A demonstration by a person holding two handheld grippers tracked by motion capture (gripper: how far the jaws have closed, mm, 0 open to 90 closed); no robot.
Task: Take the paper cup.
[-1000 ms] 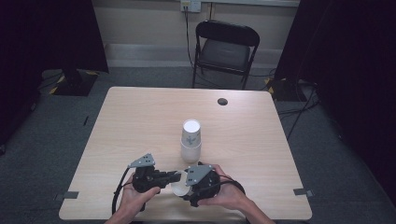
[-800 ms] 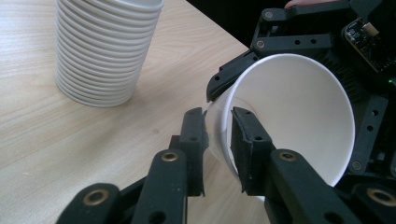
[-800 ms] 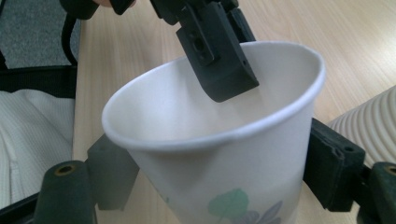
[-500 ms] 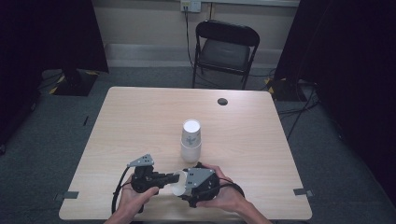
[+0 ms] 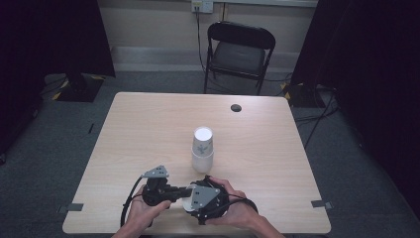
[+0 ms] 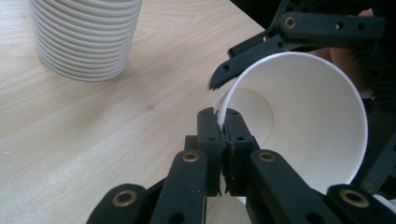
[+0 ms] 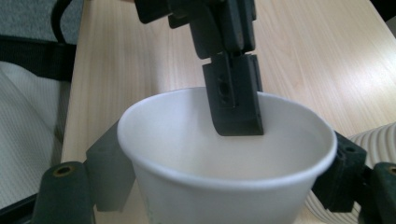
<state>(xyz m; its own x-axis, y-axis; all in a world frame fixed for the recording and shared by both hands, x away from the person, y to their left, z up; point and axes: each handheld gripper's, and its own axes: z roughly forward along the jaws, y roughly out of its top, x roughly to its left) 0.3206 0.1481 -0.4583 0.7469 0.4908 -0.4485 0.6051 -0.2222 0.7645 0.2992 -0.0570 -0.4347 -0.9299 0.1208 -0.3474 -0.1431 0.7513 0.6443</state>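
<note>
A single white paper cup [image 6: 303,126] lies on its side between my two grippers, near the table's front edge. My left gripper [image 6: 224,135] is shut on the cup's rim, one jaw inside and one outside. In the right gripper view the same cup [image 7: 187,196] sits between the jaws of my right gripper [image 7: 229,186], which clasp its wall from both sides. From the high view the left gripper [image 5: 187,191] and right gripper [image 5: 190,201] meet at the cup [image 5: 186,203]. A stack of upturned paper cups [image 5: 203,148] stands just beyond them at mid-table.
The wooden table [image 5: 148,129] has a small dark round spot [image 5: 236,107] at its far side. A black folding chair [image 5: 237,49] stands behind the table. The stack's ribbed rims [image 6: 84,37] are close to the left gripper's far left.
Both grippers, with the cup between them, have drifted slightly toward the table's front edge. The stack has not moved.
</note>
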